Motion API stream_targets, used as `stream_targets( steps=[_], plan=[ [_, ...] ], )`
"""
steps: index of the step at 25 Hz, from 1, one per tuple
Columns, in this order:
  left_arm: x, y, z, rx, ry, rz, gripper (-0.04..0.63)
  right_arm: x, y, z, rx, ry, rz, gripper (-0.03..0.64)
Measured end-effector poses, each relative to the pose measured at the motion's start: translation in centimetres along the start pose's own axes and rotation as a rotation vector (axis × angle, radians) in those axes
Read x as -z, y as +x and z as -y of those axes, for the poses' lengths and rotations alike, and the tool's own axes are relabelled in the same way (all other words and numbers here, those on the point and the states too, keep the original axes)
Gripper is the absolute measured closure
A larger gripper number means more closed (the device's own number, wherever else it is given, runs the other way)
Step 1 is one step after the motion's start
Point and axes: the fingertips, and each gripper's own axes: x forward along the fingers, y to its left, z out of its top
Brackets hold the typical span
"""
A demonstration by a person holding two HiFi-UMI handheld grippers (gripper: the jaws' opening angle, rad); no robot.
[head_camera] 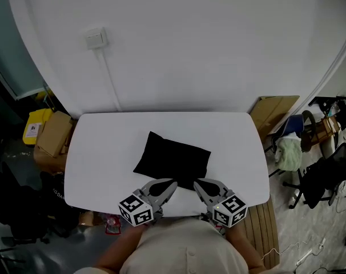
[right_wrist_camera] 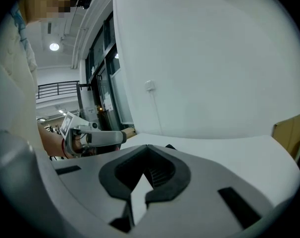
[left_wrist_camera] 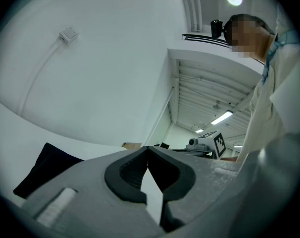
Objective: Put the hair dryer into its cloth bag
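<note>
A black cloth bag [head_camera: 173, 160] lies flat on the white table [head_camera: 104, 153], a little right of its middle. No hair dryer shows in any view. My left gripper [head_camera: 173, 184] hovers at the bag's near edge with its jaws shut and empty; in the left gripper view the tips [left_wrist_camera: 148, 148] meet and the bag [left_wrist_camera: 41, 170] lies low at the left. My right gripper [head_camera: 197, 183] is beside it, also shut on nothing, and its tips [right_wrist_camera: 147, 147] touch in the right gripper view. Each gripper view shows the other gripper off to the side.
Cardboard boxes [head_camera: 53, 133] and a yellow container [head_camera: 37, 121] stand on the floor left of the table. Flat cardboard [head_camera: 273, 110] leans at the right, with chairs and clutter [head_camera: 327, 164] beyond. A wall switch [head_camera: 96, 39] with a cable sits on the white wall behind.
</note>
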Motion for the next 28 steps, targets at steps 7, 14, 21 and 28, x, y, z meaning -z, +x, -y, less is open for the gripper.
stream_targets(
  steps=[7,14,21,28],
  plan=[
    [-0.7,-1.7,0.5,0.026,0.022,0.003,0.586,-0.5,0.5,-2.7,-0.022,-0.038,0.014,0.6],
    [-0.4,-3.3,1.0,0.047,0.023,-0.011,0.584,-0.9,0.0,-3.7,-0.014,-0.044,0.034,0.6],
    [-0.7,-3.9,1.6,0.082,0.024,0.006,0.584,-1.5,0.0,-4.5,-0.014,-0.057,0.036,0.6],
    [-1.1,-4.4,1.6,0.094,0.025,0.02,0.584,-1.6,0.3,-5.1,-0.011,-0.072,0.023,0.6]
  ],
)
